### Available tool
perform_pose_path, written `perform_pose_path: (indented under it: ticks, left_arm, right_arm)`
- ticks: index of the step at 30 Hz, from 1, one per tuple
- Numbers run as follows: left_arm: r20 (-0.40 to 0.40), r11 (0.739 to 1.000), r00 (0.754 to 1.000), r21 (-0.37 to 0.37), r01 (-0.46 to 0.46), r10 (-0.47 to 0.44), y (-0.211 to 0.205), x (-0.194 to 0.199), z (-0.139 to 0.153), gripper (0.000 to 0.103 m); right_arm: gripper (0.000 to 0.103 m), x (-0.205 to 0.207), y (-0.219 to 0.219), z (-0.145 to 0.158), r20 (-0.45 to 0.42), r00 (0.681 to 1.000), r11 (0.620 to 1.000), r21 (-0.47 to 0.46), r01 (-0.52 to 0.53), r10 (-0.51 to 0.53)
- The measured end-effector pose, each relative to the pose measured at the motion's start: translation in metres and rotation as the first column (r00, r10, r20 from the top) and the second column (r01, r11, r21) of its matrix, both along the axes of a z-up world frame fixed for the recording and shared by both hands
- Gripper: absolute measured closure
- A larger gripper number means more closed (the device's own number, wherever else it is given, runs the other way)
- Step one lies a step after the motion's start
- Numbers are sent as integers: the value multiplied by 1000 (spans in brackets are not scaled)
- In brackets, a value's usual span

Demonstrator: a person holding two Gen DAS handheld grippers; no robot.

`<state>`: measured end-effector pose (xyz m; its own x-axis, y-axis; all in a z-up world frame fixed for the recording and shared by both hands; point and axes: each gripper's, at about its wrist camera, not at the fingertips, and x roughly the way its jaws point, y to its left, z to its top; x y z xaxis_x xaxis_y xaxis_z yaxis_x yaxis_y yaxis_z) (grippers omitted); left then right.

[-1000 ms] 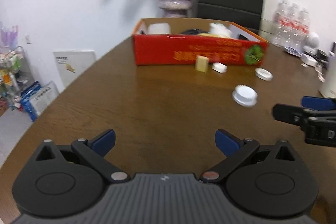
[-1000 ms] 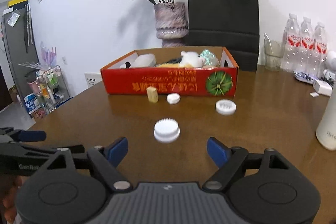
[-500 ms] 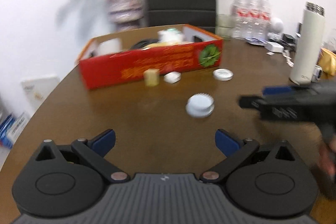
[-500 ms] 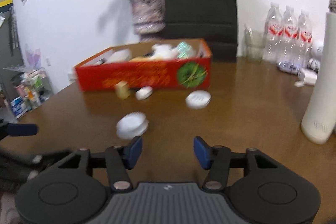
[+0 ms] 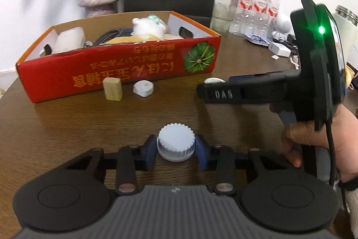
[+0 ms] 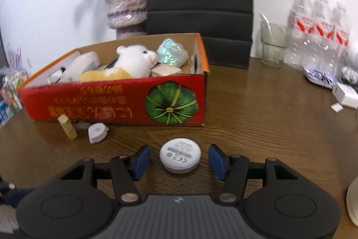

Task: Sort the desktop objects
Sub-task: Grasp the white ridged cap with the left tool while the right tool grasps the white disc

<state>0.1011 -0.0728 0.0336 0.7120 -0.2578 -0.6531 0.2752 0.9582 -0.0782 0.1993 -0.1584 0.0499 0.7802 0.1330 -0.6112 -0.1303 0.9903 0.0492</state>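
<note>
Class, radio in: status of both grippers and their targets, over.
Left gripper just closed on ridged white plastic cap. Right gripper open, straddling flat white round disc, pads clear. Red cardboard box ahead, nothing blocking.

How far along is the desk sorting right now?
Done: a plush toy and other bits lie in the red box. In hand: the left tongs have just closed on the ribbed white cap; the right tongs straddle the white disc, pads apart. Left: the tan block and small white piece on the table.
</note>
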Motion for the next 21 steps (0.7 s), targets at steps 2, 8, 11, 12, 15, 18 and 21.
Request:
perform_pose_path:
  ticks: [2, 8, 11, 12, 15, 18, 21]
  left_arm:
    - [10, 1000, 1000, 8, -25, 25, 4, -4, 1, 65]
    - [18, 996, 997, 36, -78, 77, 16, -21, 5, 68]
    - [17, 993, 994, 40, -112, 112, 28, -31, 10, 68]
    - [24, 992, 992, 41, -123, 122, 32, -35, 12, 68]
    - [41, 988, 988, 27, -151, 150, 44, -48, 18, 68]
    - [64, 985, 983, 16, -172, 170, 53, -63, 25, 68]
    - [100, 981, 977, 33, -193, 189, 62, -83, 36, 68]
  right_arm:
    - [37, -2, 6, 0, -6, 1000, 999, -32, -20, 20]
    - [33, -3, 10, 1, -16, 998, 998, -33, -62, 62]
    - [35, -1, 11, 1, -10, 999, 998, -38, -52, 52]
    - [38, -1, 11, 1, -9, 998, 998, -37, -57, 57]
    - [65, -3, 9, 2, 8, 998, 998, -24, -55, 55]
    - [65, -18, 12, 3, 5, 1000, 999, -24, -30, 31]
    - [65, -65, 23, 9, 37, 995, 995, 20, -93, 93]
